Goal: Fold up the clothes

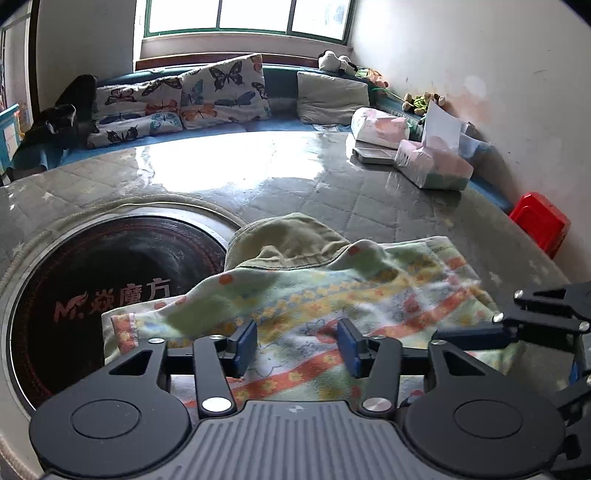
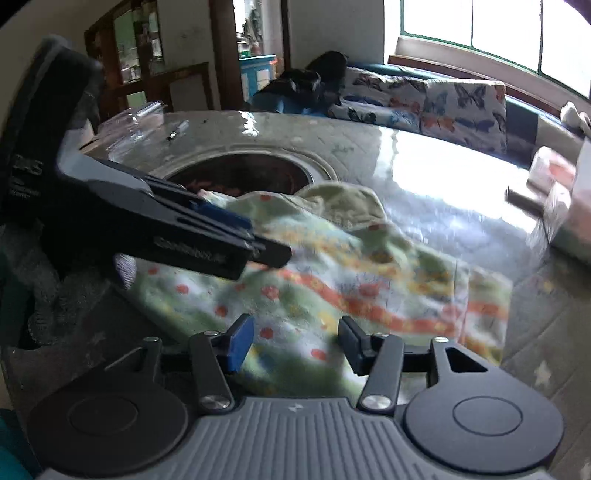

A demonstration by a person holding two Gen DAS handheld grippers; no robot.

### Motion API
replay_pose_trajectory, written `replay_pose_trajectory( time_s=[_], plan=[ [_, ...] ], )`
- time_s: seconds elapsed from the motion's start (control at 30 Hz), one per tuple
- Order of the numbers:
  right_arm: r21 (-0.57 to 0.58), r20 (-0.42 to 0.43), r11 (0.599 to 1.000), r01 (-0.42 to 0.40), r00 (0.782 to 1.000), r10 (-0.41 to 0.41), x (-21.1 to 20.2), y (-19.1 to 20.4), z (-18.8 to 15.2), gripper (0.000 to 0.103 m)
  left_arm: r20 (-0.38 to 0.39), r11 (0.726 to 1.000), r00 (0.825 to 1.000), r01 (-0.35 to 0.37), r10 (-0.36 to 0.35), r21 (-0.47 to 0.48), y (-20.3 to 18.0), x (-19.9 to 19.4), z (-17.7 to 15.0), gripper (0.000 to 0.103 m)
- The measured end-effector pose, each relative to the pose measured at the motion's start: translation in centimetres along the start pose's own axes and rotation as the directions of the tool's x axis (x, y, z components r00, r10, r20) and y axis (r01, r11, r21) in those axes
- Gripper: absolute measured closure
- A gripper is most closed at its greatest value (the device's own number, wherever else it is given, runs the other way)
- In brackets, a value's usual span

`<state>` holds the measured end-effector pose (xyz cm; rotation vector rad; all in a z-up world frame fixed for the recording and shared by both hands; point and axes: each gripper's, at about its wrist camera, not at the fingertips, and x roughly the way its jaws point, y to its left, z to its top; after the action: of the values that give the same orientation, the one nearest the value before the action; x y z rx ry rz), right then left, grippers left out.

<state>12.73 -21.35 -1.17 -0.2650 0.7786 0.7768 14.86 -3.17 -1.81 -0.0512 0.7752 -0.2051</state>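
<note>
Daylight from a wide window (image 1: 243, 14) glares off a glossy quilted tabletop (image 1: 258, 170), which has a round black induction cooker (image 1: 110, 295) sunk into its middle and butterfly-print cushions (image 1: 221, 92) on a bench along its far edge. Tissue packs (image 1: 432, 166) sit toward the far right corner.

A small printed garment (image 1: 314, 295), pale green with orange and yellow bands, lies on the near part of the tabletop, just right of the cooker and overlapping its rim. An olive-green layer (image 1: 288, 236) shows at its far end. Its long axis seems to run left to right along the near edge, with the stripes following roughly that line; which end is the neck or waist I cannot tell.

The left tool (image 1: 297, 343) hovers over the near hem with its blue pads (image 1: 245, 343) spread wide and nothing between them. The right tool (image 2: 295, 343) is likewise spread wide and holds nothing, poised over the cloth's near right part.

This looks like an early step: the cloth is still rumpled and both tools are lining up for a grasp. Next, each likely needs to drop onto a near edge or corner, pinch a single layer and carry it across.
</note>
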Motion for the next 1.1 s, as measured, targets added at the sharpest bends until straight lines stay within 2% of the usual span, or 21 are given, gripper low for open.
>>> replay_pose_trajectory(
  time_s=[0.07, 0.1, 0.17, 0.27, 0.5, 0.57, 0.63, 0.7, 0.87, 1.03, 1.1],
  plan=[
    [0.011, 0.007, 1.000, 0.001, 1.000, -0.001, -0.1, -0.1, -0.1, 0.047, 0.000, 1.000, 1.000, -0.005, 0.005, -0.010, 0.1, -0.2, 0.0, 0.044],
    [0.016, 0.010, 1.000, 0.001, 1.000, -0.001, -0.2, -0.2, -0.1, 0.042, 0.001, 1.000, 1.000, -0.008, 0.008, -0.012, 0.2, -0.5, 0.0, 0.042],
    [0.013, 0.019, 1.000, 0.002, 1.000, -0.003, -0.7, -0.2, -0.1, 0.038, 0.013, 1.000, 1.000, -0.022, 0.022, -0.010, 0.4, -1.3, -0.2, 0.027],
    [0.021, 0.034, 1.000, 0.019, 0.999, -0.019, -1.2, -0.4, -0.2, 0.032, 0.031, 0.999, 0.999, -0.036, 0.037, -0.022, 1.0, -2.9, -1.0, 0.022],
    [0.055, 0.064, 0.996, 0.065, 0.996, -0.068, -2.1, -1.0, -0.5, 0.029, 0.020, 0.993, 0.995, -0.099, 0.100, -0.060, 2.4, -5.0, -3.9, 0.021],
    [0.065, 0.073, 0.995, 0.078, 0.994, -0.082, -2.4, -1.2, -0.6, 0.028, 0.015, 0.992, 0.994, -0.110, 0.111, -0.068, 2.6, -5.4, -4.7, 0.016],
    [0.075, 0.081, 0.993, 0.090, 0.992, -0.096, -2.7, -1.4, -0.7, 0.019, 0.014, 0.990, 0.993, -0.117, 0.119, -0.075, 2.7, -5.9, -5.4, 0.014],
    [0.081, 0.082, 0.991, 0.105, 0.990, -0.111, -2.8, -1.5, -0.9, 0.017, 0.018, 0.989, 0.992, -0.124, 0.125, -0.076, 2.7, -6.1, -5.7, 0.012],
    [0.052, 0.014, 0.987, 0.153, 0.988, -0.154, -0.7, -1.8, -2.3, 0.017, 0.010, 0.987, 0.990, -0.140, 0.141, -0.084, 2.9, -5.9, -6.3, 0.011],
    [0.044, 0.047, 0.988, 0.148, 0.988, -0.150, -1.8, -1.6, -1.9, 0.016, 0.015, 0.984, 0.989, -0.148, 0.150, -0.102, 3.4, -6.6, -6.3, 0.011],
    [0.034, 0.066, 0.990, 0.135, 0.988, -0.137, -1.9, -1.4, -1.2, 0.011, 0.028, 0.981, 0.986, -0.162, 0.166, -0.107, 3.7, -7.0, -6.2, 0.011]
  ],
)
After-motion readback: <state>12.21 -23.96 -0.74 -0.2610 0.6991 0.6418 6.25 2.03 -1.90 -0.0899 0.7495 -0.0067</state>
